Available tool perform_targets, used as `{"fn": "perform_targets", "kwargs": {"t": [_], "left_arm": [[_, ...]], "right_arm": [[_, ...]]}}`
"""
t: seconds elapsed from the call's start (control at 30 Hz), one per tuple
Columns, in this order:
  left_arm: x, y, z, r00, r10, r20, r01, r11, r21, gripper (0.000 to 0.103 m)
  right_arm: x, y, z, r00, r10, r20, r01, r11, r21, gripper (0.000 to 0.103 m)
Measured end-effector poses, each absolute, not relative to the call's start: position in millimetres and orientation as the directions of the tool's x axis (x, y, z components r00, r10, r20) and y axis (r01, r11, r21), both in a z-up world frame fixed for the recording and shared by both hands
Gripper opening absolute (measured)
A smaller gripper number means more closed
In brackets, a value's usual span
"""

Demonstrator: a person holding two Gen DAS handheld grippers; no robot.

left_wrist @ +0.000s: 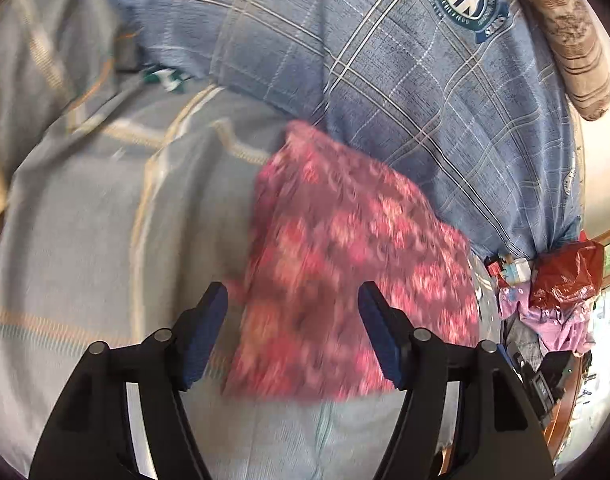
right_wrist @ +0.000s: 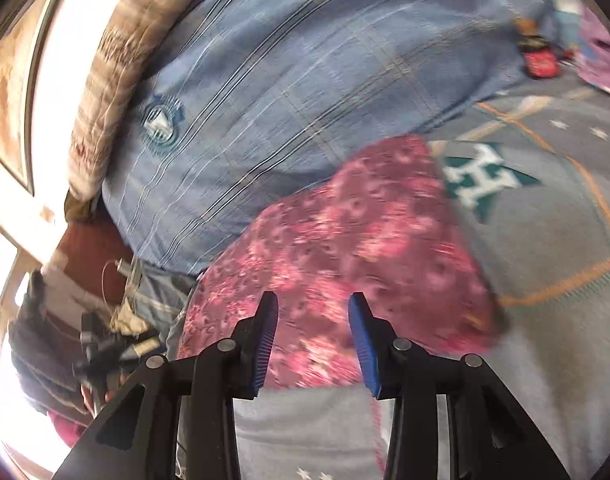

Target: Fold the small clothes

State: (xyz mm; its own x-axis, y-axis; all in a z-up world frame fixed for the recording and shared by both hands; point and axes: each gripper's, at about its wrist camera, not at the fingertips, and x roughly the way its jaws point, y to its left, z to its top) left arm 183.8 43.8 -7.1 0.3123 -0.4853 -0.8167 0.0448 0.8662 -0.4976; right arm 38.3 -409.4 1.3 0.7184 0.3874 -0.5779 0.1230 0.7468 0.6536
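Note:
A small pink and maroon floral garment (left_wrist: 345, 272) lies folded into a rough rectangle on the grey-blue bedsheet (left_wrist: 105, 240). It also shows in the right wrist view (right_wrist: 345, 248). My left gripper (left_wrist: 293, 304) is open, its blue pads wide apart just above the garment's near edge, holding nothing. My right gripper (right_wrist: 313, 316) is open too, its pads hovering over the garment's near edge with nothing between them. Both views are motion-blurred.
A large blue plaid pillow (left_wrist: 405, 80) with a crest badge lies right behind the garment. A brown striped blanket (left_wrist: 565, 40) sits beyond it. A red bag (left_wrist: 565, 276), purple cloth (left_wrist: 553, 320) and small items clutter the bedside. A window (right_wrist: 9, 120) is at left.

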Motion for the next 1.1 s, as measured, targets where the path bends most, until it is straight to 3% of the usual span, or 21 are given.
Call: {"fn": "perform_targets", "kwargs": {"t": [0.33, 0.43, 0.5, 0.6, 0.83, 1.1], "left_arm": [[234.8, 11.6, -49.7, 0.254, -0.481, -0.839, 0.090, 0.876, -0.474, 0.067], [236.8, 2.4, -52.2, 0.227, -0.454, -0.862, 0.126, 0.891, -0.436, 0.067], [234.2, 0.0, -49.1, 0.265, -0.419, -0.869, 0.146, 0.908, -0.393, 0.067], [239.2, -1.2, -49.9, 0.284, -0.361, -0.888, 0.165, 0.931, -0.325, 0.067], [260.3, 12.4, -63.5, 0.238, -0.458, -0.856, 0.093, 0.888, -0.449, 0.067], [252.8, -5.5, -67.2, 0.245, -0.426, -0.871, 0.112, 0.905, -0.411, 0.067]], "right_arm": [[166.3, -313.4, -8.0, 0.573, 0.424, -0.701, -0.008, 0.859, 0.513, 0.053], [202.4, -283.1, -12.6, 0.563, 0.334, -0.755, -0.050, 0.927, 0.373, 0.052], [217.3, -277.1, -18.0, 0.583, 0.244, -0.775, -0.025, 0.959, 0.283, 0.052], [217.5, -291.4, -20.3, 0.597, 0.204, -0.776, 0.020, 0.963, 0.268, 0.051], [187.6, -415.2, -24.1, 0.617, 0.100, -0.781, 0.287, 0.895, 0.342, 0.058], [184.0, -466.4, -63.5, 0.577, 0.039, -0.816, 0.441, 0.826, 0.351, 0.059]]}}
